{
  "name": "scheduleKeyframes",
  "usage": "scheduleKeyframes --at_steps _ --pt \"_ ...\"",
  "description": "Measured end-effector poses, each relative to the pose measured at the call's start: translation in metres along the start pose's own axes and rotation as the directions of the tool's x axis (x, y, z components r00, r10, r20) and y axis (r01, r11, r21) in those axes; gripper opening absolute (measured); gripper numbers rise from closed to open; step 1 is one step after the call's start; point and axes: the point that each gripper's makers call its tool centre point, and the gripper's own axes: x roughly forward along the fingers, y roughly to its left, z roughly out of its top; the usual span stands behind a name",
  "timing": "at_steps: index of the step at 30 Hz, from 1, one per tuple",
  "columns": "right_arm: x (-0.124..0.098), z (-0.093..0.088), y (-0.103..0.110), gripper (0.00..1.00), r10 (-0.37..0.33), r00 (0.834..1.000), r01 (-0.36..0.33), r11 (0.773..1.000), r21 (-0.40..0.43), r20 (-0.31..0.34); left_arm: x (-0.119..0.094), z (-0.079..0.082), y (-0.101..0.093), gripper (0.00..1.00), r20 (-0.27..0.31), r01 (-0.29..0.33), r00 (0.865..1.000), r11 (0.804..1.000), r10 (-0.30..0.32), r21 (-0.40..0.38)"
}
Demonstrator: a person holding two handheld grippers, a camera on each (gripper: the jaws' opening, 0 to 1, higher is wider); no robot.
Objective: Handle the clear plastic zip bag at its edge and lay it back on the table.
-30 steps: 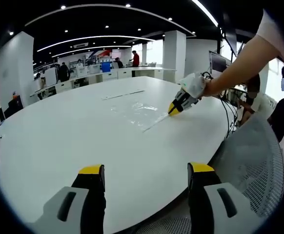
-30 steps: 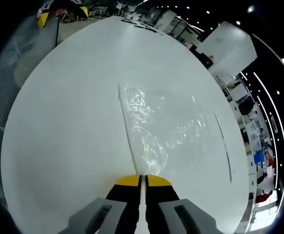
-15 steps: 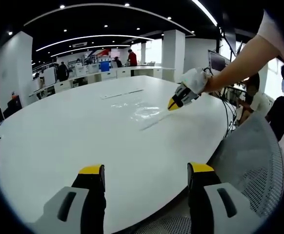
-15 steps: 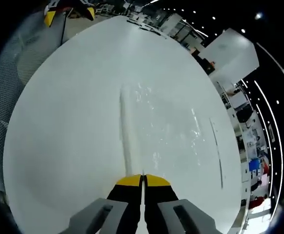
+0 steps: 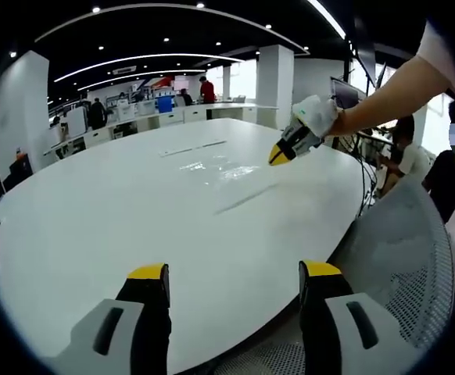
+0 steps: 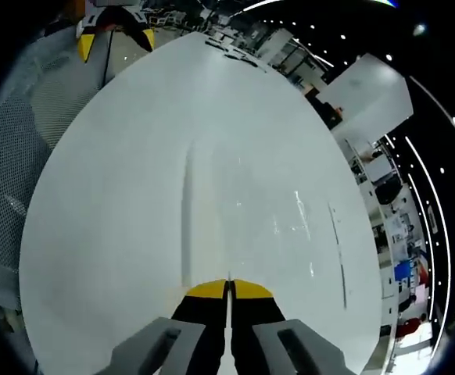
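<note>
Since a second ago the right gripper [image 6: 228,289] has risen from the desk [image 5: 94,211], and the clear plastic zip bag [image 6: 247,211] has come up with it: earlier its edge lay flat by the yellow tips, now that edge hangs lifted, casting a thin dark shadow line on the white top. In the left gripper view the right gripper [image 5: 281,155] sits higher above the desk than before, while the left gripper [image 5: 231,275] has kept its place.

Nearest in the left gripper view, the left gripper's two yellow-tipped jaws stand wide apart over the near rim of the desk, holding nothing. To the right is the mesh back of a chair [image 5: 403,250]. Farther out, the right gripper is held by a gloved hand [image 5: 315,117] above the desk, its jaws pressed together on the bag's edge; the bag [image 5: 231,168] trails from it as a faint sheen toward the middle of the desk. A thin pale strip [image 5: 194,147] lies beyond it on the desk. At the far side, people stand among office desks under ceiling lights.

In the right gripper view the jaws are closed tight, the bag's edge running away from them.
</note>
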Motion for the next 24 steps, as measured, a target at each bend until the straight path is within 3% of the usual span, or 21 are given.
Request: scheduleKeyframes --at_steps 10,24 --pt "-0.021 0.014 -0.003 0.00 -0.004 0.999 0.004 1.000 -0.026 0.034 0.001 -0.009 0.000 0.63 -0.087 0.005 0.996 0.999 -0.003 0.032" --pt "-0.045 0.030 -0.005 0.00 -0.021 0.997 0.027 0.997 -0.069 0.079 0.005 0.001 0.005 0.62 -0.087 0.020 0.996 0.997 -0.013 0.071"
